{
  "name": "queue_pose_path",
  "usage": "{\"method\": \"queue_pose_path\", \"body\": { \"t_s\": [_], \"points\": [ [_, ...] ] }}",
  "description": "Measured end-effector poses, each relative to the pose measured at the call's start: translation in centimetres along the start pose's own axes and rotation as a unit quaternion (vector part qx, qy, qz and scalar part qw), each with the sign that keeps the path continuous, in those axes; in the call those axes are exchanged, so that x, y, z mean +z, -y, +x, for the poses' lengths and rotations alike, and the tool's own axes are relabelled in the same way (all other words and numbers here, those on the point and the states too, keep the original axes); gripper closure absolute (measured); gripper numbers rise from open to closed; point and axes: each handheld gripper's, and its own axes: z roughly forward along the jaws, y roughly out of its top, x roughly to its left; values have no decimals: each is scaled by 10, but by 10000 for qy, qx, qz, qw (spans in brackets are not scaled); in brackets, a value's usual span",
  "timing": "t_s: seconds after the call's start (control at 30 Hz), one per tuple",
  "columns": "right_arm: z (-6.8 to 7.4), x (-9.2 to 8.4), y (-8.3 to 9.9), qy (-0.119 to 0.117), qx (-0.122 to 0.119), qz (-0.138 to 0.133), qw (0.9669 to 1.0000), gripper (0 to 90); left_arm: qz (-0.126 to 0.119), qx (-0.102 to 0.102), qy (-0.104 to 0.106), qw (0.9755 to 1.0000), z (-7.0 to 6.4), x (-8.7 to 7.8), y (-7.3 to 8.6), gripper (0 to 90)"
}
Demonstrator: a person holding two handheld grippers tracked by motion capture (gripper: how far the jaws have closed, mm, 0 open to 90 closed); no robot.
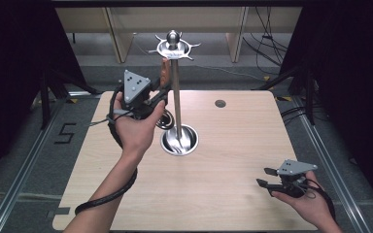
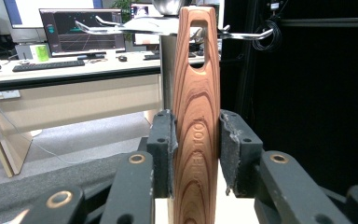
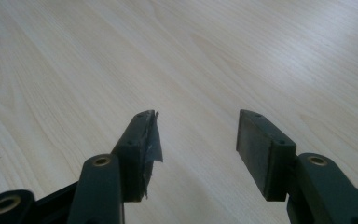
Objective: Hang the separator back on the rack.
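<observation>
While left claw (image 2: 196, 154) grips wooden handle (image 2: 196, 116) upright, slotted end up, right claw (image 3: 198, 140) released

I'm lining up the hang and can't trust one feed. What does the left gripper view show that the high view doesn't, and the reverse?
Left gripper view: both pads pressed on the wooden handle, whose slot sits level with the rack's hook arms.

High view: the rack's round base on the table, and the right gripper open, resting near the table's edge.

Both: the left gripper holding the handle up against the rack pole.
</observation>
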Motion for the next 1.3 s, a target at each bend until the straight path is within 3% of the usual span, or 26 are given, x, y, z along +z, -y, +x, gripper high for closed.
{"method": "queue_pose_path", "body": {
  "t_s": [0.03,0.1,0.13,1.3],
  "points": [
    [0,0,0,2,1,-4,10000,482,-31,89,-19,10000,1,1,0,669],
    [0,0,0,2,-2,-2,10000,481,17,-1,-4,10000,0,2,0,669],
    [0,0,0,2,-3,-2,10000,482,-8,84,-28,10000,1,2,0,669],
    [0,1,0,-40,-30,24,10000,480,39,175,-116,9998,0,16,0,648]
  ]
}}
